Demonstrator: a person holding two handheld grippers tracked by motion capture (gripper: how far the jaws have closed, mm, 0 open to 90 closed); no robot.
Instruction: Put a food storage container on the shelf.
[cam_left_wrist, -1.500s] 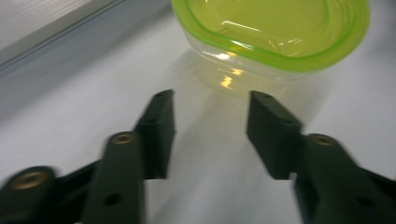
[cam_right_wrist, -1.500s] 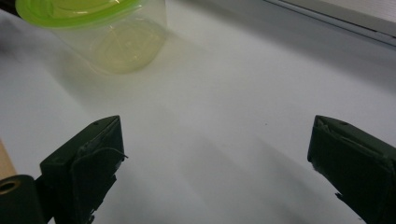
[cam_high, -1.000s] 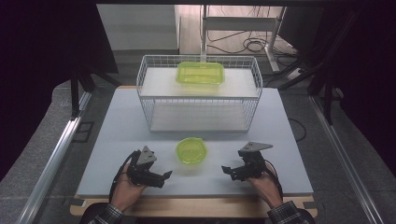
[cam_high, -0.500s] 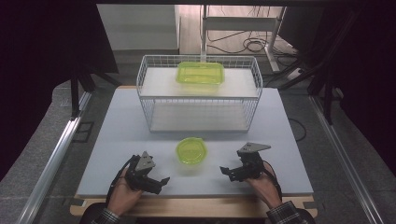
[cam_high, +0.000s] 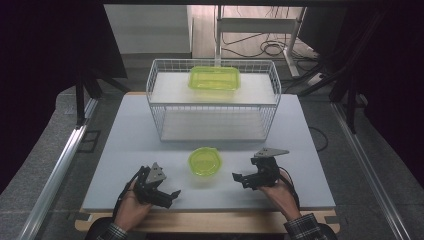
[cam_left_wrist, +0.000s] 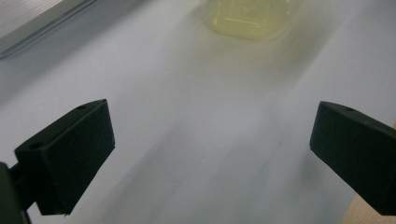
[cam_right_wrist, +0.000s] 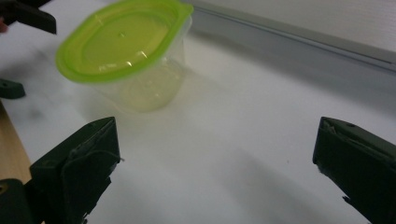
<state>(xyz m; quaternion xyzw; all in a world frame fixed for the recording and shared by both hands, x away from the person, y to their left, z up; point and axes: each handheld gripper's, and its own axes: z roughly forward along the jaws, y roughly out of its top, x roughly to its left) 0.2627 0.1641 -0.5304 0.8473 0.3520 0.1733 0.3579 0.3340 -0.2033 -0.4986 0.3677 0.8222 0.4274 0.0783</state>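
A small round clear container with a lime-green lid (cam_high: 204, 161) stands on the white table between my two grippers; it is also in the right gripper view as the round container (cam_right_wrist: 126, 56) and, blurred at the top, in the left gripper view (cam_left_wrist: 250, 18). My left gripper (cam_high: 171, 195) is open near the table's front edge, left of the container. My right gripper (cam_high: 239, 178) is open to the container's right, jaws pointing at it. Nothing sits between either pair of jaws. A larger rectangular green-lidded container (cam_high: 214, 78) lies on top of the wire rack (cam_high: 160, 100).
The white wire rack stands at the back middle of the white table top (cam_high: 125, 140). A wooden edge (cam_high: 200, 220) runs along the table's front. A metal rail (cam_high: 55, 170) lies on the floor at the left; cables (cam_high: 270, 47) lie behind the table.
My left gripper has drawn back toward the front edge and slightly right. The right gripper has barely shifted. The containers have not moved.
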